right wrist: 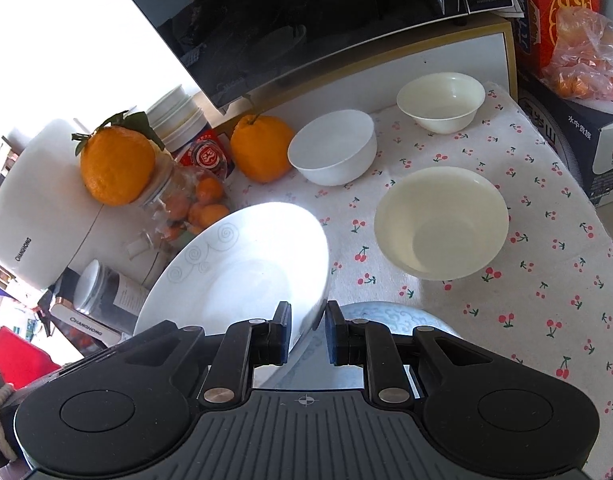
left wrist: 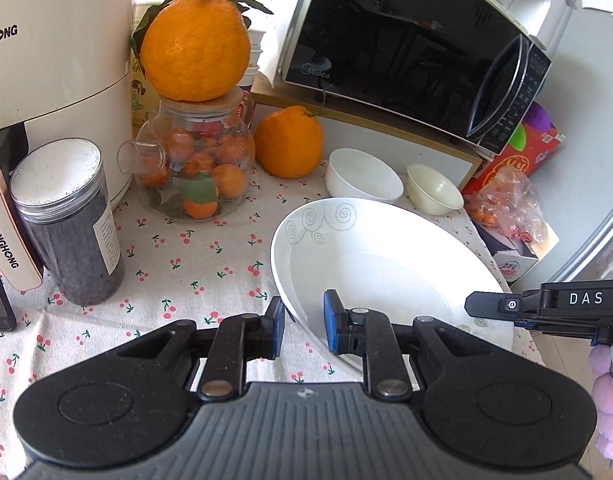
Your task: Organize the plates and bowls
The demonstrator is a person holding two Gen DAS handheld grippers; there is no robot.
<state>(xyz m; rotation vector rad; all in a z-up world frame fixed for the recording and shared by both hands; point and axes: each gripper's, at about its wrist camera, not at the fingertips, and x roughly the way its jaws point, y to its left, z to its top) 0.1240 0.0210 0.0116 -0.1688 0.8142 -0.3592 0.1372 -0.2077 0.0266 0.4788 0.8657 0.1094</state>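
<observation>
Plate (left wrist: 386, 256), 1, white, deep, with grey swirl marks on the rim, held tilted above the cherry-print tablecloth (left wrist: 186, 264) by both tongs. Left gripper (left wrist: 304, 326) nearly shut, its pads pinching the near rim; right gripper (right wrist: 307, 330) likewise clamped on the opposite rim edge. Bowls, 3, on the cloth: white bowl (right wrist: 332, 148) near the microwave (right wrist: 306, 20), small cream bowl (right wrist: 440, 100) behind, larger cream bowl (right wrist: 440, 222) just right of the plate. Second plate (right wrist: 386, 320), pale blue pattern, lies below the right gripper. Handling, as judged: glazed ceramic, stiff, fairly heavy, slippery and breakable; best held at the rim on 2 opposite sides, kept level, set down gently.
</observation>
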